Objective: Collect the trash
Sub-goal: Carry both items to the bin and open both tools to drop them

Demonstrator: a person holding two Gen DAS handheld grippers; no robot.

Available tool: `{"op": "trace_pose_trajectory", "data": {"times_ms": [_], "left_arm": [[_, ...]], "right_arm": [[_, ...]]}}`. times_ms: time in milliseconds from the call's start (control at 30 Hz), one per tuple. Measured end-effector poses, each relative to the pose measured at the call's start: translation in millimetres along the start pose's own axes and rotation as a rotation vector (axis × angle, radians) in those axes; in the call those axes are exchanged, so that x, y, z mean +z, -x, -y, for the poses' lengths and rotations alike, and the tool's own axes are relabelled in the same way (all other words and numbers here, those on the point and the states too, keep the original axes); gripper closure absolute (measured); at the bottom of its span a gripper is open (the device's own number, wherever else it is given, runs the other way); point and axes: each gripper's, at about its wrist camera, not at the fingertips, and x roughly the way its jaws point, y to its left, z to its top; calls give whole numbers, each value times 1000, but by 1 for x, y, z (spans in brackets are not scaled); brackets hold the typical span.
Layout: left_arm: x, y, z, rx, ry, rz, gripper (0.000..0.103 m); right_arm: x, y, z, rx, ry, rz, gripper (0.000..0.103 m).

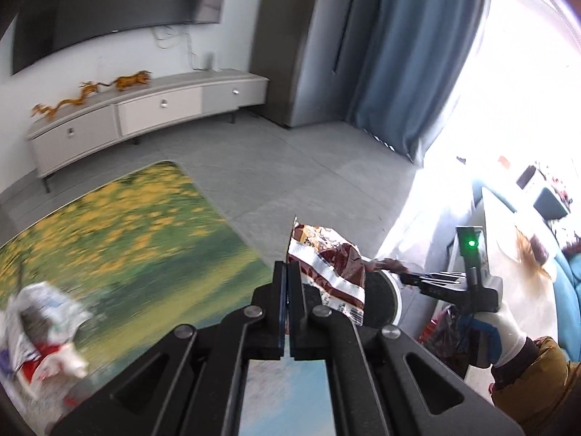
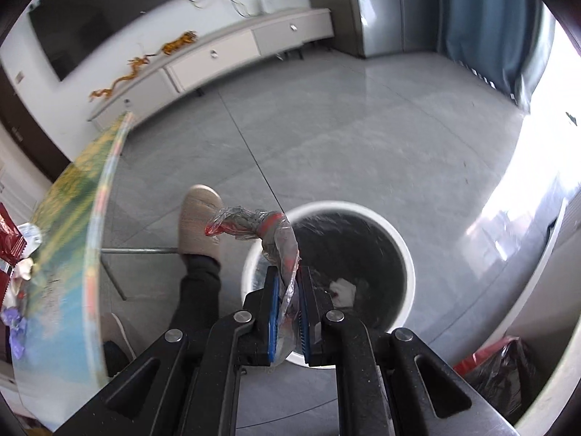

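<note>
A: Item one, left gripper (image 1: pixel 289 276)?
B: Jaws pressed fully together on a crumpled brown-and-white snack wrapper (image 1: pixel 326 269), held over the edge of the flower-printed worktop (image 1: pixel 145 218).

A: Item two, right gripper (image 2: pixel 288 290)?
B: Jaws nearly closed, pinching a twisted strip of clear plastic film (image 2: pixel 265 225) with red marks, above the rim of the white bin (image 2: pixel 406 254) on the floor.

A: Remaining trash?
B: White crumpled bag (image 1: pixel 40 319) at the worktop's left; white scrap (image 2: pixel 343 289) inside the bin.

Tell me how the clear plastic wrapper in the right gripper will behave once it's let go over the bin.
The clear plastic wrapper looks thin, crumpled and droopy: probably floppy and very light. It may cling to the right gripper pads or flutter rather than drop straight into the bin.
</note>
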Motion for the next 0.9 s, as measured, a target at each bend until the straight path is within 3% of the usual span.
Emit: {"op": "trace_pose_trajectory", "data": {"times_ms": [267, 567, 733, 900], "left_arm": [[21, -112, 80, 4, -108, -111, 103], [19, -192, 113, 40, -122, -195, 100], [15, -217, 118, 21, -95, -240, 97], [16, -222, 117, -22, -61, -243, 71]], "right_arm": [[3, -44, 44, -28, -69, -83, 92], [9, -75, 72, -49, -99, -147, 92], [8, -79, 82, -72, -117, -155, 73], [10, -74, 92, -88, -140, -142, 67]]}}
